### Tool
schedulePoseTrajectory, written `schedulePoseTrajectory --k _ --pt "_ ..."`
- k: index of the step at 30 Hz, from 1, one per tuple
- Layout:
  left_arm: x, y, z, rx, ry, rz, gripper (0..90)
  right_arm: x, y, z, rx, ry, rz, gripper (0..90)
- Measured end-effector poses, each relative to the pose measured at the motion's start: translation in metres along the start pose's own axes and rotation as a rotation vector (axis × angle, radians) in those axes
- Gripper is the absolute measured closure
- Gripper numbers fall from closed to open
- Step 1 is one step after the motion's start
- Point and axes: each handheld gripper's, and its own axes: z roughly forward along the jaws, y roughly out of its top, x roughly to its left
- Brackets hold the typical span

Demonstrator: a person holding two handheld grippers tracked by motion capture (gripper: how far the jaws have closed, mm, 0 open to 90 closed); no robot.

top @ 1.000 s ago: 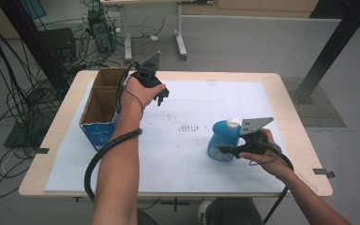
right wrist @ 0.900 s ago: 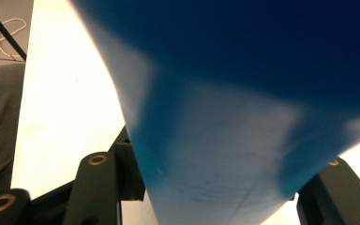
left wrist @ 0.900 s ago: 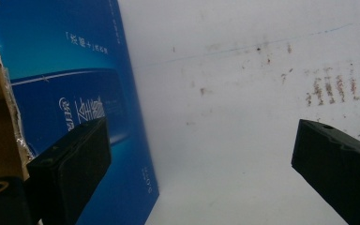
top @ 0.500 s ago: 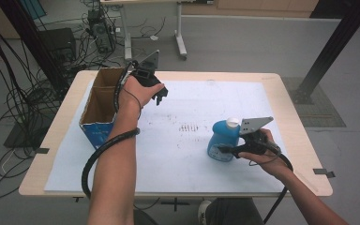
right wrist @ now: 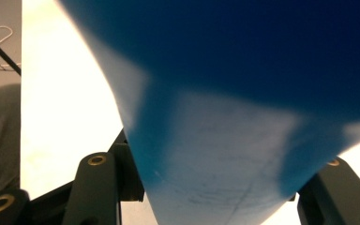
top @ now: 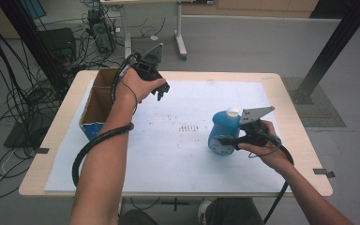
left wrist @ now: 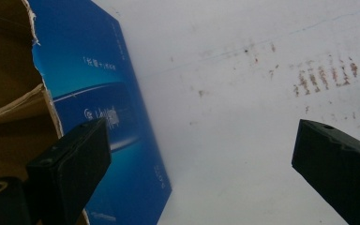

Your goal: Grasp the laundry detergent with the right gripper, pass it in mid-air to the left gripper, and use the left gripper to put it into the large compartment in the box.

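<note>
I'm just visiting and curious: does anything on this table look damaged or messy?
Yes. The cardboard box has a ragged, torn top edge, seen in the left gripper view. The white sheet carries brownish smudges near its middle. The blue bottle stands upright with nothing spilled.

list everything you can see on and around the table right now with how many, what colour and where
bottle: one, blue with a white cap, right of centre on the sheet, between the right gripper's fingers
cardboard box: one, brown inside and blue outside, open top, at the table's left edge
sheet: one, white with brownish marks near the middle, covering most of the table
table: one, light wood
cables: many, black, on the floor to the left
desk legs: white, on the floor beyond the table
left gripper: one, black, open, above the sheet beside the box
right gripper: one, black, shut on the bottle
</note>
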Motion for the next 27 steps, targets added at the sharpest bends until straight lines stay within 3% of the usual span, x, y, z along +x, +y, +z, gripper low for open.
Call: schedulePoseTrajectory --k 5,7,11,17,20,21,22,23,24,27 --pt "0.005 0.003 -0.011 -0.008 -0.003 0.02 5.6 -0.007 0.021 -0.01 0.009 -0.003 0.046 44.4" --pt "0.009 0.007 -0.022 -0.015 -0.003 0.04 5.6 -0.012 0.039 -0.016 0.012 -0.016 0.056 44.5" --pt "0.012 0.011 -0.034 -0.02 0.007 0.068 5.6 -0.018 0.058 -0.019 0.017 -0.023 0.056 44.4" --pt "0.016 0.014 -0.062 -0.045 -0.013 0.163 5.7 -0.036 0.094 -0.016 0.011 0.0 0.068 44.5" --pt "0.019 0.015 -0.076 -0.05 -0.007 0.203 5.7 -0.049 0.12 -0.008 0.033 0.009 0.058 44.5" --pt "0.02 0.016 -0.082 -0.054 -0.008 0.216 5.7 -0.049 0.12 -0.008 0.033 0.009 0.058 44.5" --pt "0.021 0.016 -0.085 -0.053 -0.007 0.23 5.7 -0.054 0.134 -0.004 0.038 0.007 0.053 44.4" --pt "0.022 0.016 -0.089 -0.058 -0.007 0.242 5.7 -0.054 0.134 -0.004 0.038 0.007 0.053 44.4" --pt "0.023 0.016 -0.093 -0.062 -0.006 0.259 5.7 -0.059 0.147 0.002 0.041 0.012 0.046 44.4" --pt "0.025 0.015 -0.104 -0.068 -0.002 0.309 5.7 -0.063 0.159 0.009 0.043 0.028 0.044 44.4"
